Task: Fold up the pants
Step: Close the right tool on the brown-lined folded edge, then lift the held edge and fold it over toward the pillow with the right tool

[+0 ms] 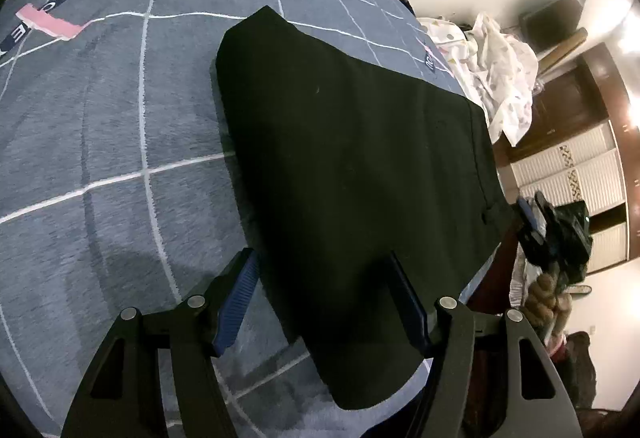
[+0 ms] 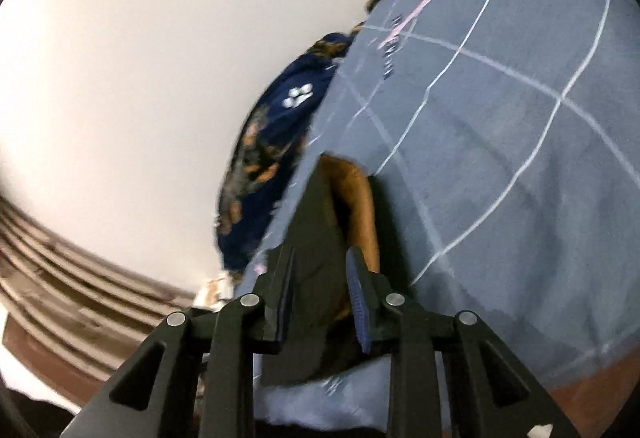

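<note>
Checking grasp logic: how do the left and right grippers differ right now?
Left gripper: jaws wide, pinching nothing, over the flat black pants. Right gripper: jaws narrow, a raised bunch of the pants between them; grip unclear. Both have blue pads.

Black pants (image 1: 352, 173) on grid-patterned bedspread (image 1: 100, 125)

Black pants (image 1: 352, 165), plain dark cloth, folded flat into a long slab on the grey-blue checked bedcover (image 1: 100, 125); narrow end far up the bed, wider end near the bed's edge, waistband with a belt loop along the right side. In the right wrist view, a raised peak of the same black cloth (image 2: 316, 238), opened to show an orange-brown inner lining
</note>
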Tool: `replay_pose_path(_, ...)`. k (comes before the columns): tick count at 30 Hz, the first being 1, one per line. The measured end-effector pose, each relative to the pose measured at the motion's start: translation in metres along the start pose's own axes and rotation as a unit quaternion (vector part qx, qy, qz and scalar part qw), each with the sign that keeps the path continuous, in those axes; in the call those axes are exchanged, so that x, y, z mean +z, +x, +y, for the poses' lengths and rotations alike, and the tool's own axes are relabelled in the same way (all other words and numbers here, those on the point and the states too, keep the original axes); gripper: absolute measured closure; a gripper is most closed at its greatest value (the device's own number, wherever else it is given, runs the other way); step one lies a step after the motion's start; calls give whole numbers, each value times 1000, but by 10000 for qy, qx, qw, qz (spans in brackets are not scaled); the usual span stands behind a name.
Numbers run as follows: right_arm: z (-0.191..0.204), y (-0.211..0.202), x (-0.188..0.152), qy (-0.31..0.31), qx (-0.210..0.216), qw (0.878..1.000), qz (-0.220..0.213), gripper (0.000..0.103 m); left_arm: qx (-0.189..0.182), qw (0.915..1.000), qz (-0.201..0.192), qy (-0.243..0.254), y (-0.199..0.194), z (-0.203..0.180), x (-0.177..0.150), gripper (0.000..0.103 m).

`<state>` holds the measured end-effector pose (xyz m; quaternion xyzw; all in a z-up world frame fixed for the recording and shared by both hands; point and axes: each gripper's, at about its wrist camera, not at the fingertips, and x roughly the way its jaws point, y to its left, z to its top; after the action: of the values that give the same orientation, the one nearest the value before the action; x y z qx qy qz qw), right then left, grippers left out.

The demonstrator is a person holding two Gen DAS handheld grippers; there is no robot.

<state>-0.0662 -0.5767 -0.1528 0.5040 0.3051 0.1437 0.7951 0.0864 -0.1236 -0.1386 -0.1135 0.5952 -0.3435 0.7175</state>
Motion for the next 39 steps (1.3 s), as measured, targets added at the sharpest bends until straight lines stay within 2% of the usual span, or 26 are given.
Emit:
replay_pose_path(2,4,-1,-4,-50,-207,9998,-16,75,13,10000,-46,11,0,0,0,37)
replay_pose_path(4,7,0,-5,-116,-539,9985,-46,67,-1,9999,-91,-56,-1,0,1,37)
replay_pose_path(6,12,7,-1,-241,-695,9973,30,36,-50,9998,-108,-138,-2,3,3,37)
replay_pose_path(8,16,19,6,-306,-683,9970,180,31,-240,9992,-198,-268,-7,9,4,37)
replay_pose_path(10,16,33,14,-470,-820,9947,393,31,-359,9982,-281,-395,-10,14,6,37)
replay_pose_path(12,11,47,22,-577,-1019,9913,600,31,-338,9979,-295,-466,-10,18,9,37)
replay_pose_path(14,2,60,27,-547,-1024,9898,822,31,-301,9983,-209,-454,-5,20,11,37)
replay_pose_path(16,-2,70,29,-626,-1074,9869,1026,31,-273,9989,-195,-329,-2,16,14,36)
replay_pose_path(18,-3,85,30,-758,-1156,9820,1284,35,-221,9995,-158,-190,2,11,18,36)
replay_pose_path(21,0,103,29,-1009,-1271,9735,1611,39,-220,9997,-127,45,9,2,22,28)
replay_pose_path(23,0,107,31,-981,-1193,9731,1709,39,-188,9994,-115,269,14,-6,25,24)
replay_pose_path(25,3,110,29,-1042,-1148,9704,1854,42,-212,9988,-102,421,18,-12,26,23)
replay_pose_path(27,7,117,23,-1117,-1051,9663,2070,55,-308,9975,-108,628,24,-17,26,23)
replay_pose_path(29,7,123,18,-1125,-994,9641,2190,58,-317,9963,-153,789,29,-23,27,23)
replay_pose_path(31,5,124,20,-1117,-975,9627,2262,60,-212,9958,-181,876,29,-25,26,26)
replay_pose_path(33,0,124,24,-1052,-958,9611,2368,63,71,9941,-197,1065,29,-30,24,32)
replay_pose_path(39,2,133,29,-1117,-978,9506,2727,60,792,9850,-183,1525,35,-48,16,33)
